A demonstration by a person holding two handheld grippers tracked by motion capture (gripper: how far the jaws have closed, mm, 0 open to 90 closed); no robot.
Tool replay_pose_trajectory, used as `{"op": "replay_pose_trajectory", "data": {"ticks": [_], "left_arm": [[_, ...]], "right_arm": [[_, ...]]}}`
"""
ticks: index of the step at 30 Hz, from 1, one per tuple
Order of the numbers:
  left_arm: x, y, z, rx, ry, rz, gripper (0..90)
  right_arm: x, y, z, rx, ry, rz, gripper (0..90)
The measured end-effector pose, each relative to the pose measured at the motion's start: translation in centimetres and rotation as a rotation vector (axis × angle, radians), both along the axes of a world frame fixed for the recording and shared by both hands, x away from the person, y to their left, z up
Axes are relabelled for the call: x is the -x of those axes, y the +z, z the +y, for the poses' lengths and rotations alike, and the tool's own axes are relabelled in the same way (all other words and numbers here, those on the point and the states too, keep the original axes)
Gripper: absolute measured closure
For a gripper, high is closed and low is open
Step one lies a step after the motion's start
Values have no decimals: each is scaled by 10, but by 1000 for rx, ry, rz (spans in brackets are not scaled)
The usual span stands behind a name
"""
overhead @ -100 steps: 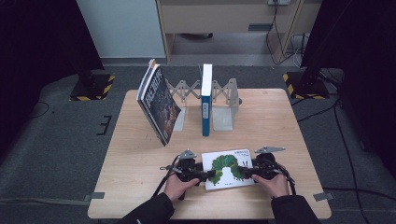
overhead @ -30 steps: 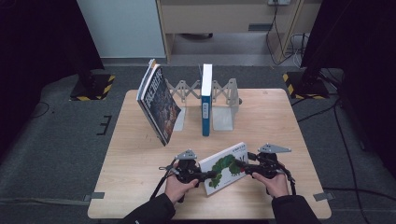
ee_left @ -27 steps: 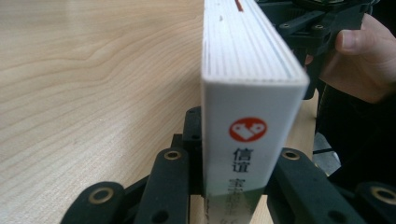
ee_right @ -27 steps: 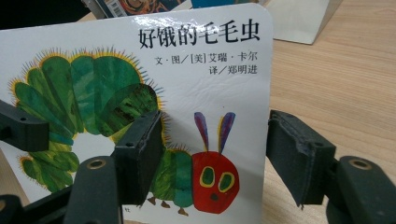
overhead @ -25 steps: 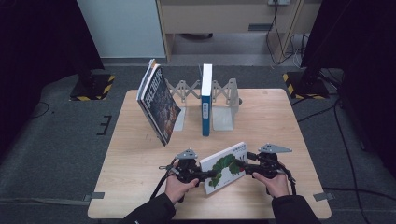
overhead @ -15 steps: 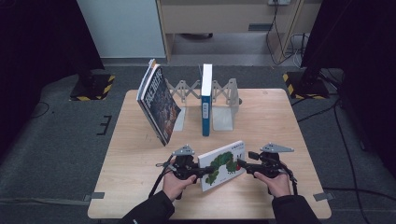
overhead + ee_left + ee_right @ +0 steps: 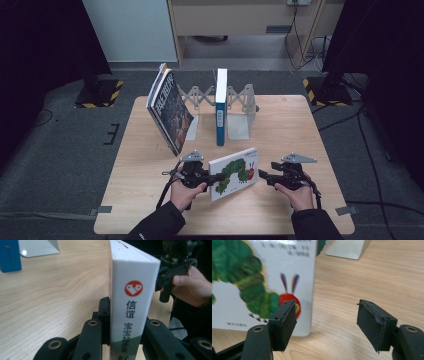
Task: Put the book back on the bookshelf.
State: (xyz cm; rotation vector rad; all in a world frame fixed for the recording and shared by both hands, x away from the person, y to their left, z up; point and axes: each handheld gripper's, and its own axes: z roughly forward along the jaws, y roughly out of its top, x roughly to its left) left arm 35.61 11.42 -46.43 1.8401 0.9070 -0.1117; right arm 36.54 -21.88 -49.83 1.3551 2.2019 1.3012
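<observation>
caterpillar book [image 7: 234, 172]: sitting tilted up off the worktop [image 7: 300, 125] near the front edge, spine toward the left gripper, cover facing up and toward the person
left gripper [image 7: 212, 178]: jaws clamping the book's spine, one on each side
right gripper [image 7: 263, 175]: jaws have just been opening, now standing apart with nothing between them, hanging just off the book's right edge
open room: bare wood lying right of the book and in front of the bookend rack [image 7: 235, 100]
back row: leaning book [image 7: 169, 112] and blue upright book [image 7: 220, 107] standing well apart from the grippers
</observation>
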Motion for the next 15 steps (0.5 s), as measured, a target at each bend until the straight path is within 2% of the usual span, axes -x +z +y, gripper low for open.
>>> {"op": "replay_pose_trajectory", "data": {"ticks": [5, 8, 15], "left_arm": [[-3, 12, 10, 13, 35, -25, 748], [-5, 19, 16, 27, 55, -43, 748], [-6, 34, 24, 26, 90, -83, 748]], "right_arm": [[-1, -2, -5, 82, -33, 9, 296], [-3, -4, -9, 109, -56, 15, 276], [-6, -11, -18, 215, -102, 64, 198]]}}
